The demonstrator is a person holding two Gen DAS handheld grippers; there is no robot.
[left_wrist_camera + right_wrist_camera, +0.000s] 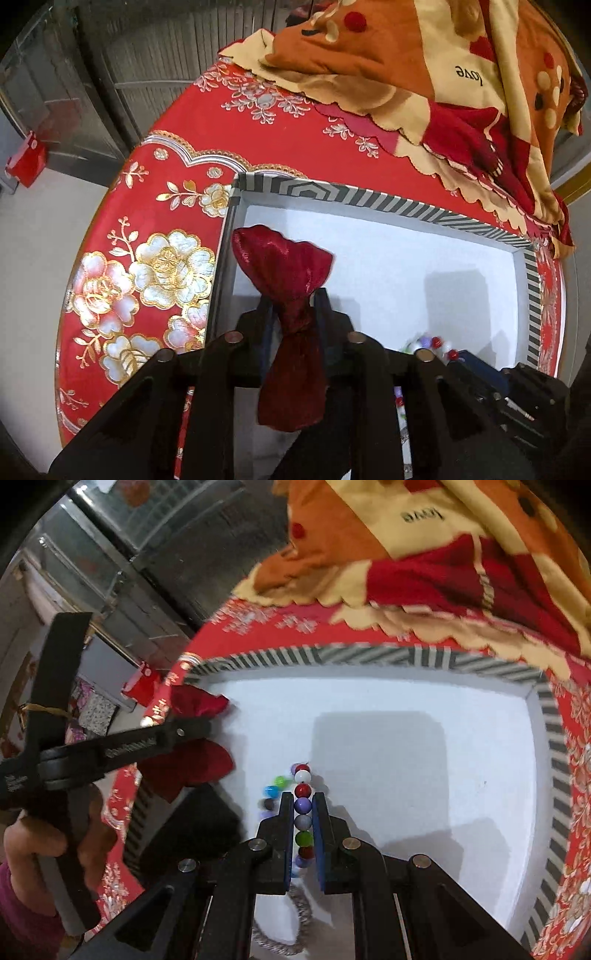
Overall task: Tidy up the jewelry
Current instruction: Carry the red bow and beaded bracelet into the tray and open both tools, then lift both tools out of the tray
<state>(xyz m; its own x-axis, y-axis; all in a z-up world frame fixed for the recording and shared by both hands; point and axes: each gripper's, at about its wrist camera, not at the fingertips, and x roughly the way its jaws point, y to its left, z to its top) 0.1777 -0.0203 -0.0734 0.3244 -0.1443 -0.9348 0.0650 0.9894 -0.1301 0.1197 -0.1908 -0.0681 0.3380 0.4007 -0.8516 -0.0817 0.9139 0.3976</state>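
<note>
Satin catches the light on the dark red pouch (291, 314), which the left claw (293, 299) pinches at its gathered neck, one finger on each side. The pouch hangs over the left edge of a shallow white box (406, 251) with a black-and-white striped rim, its flared mouth pointing far and its body drooping near. In the right wrist view the same pouch (195, 738) shows at the box's left side, clamped in the left claw (199, 729).

The right claw (303, 797) is pressed together on a string of round beads (303, 812), red, white, purple, grey and green, which runs in a line between its fingers. More beads curl away to the left on the white floor of the box (443, 775), and a silvery chain (299, 915) lies near, below the claw.

The box sits on a red worktop (147, 258) patterned with gold and white flowers. An orange, cream and red blanket (443, 74) is heaped at the far right.
</note>
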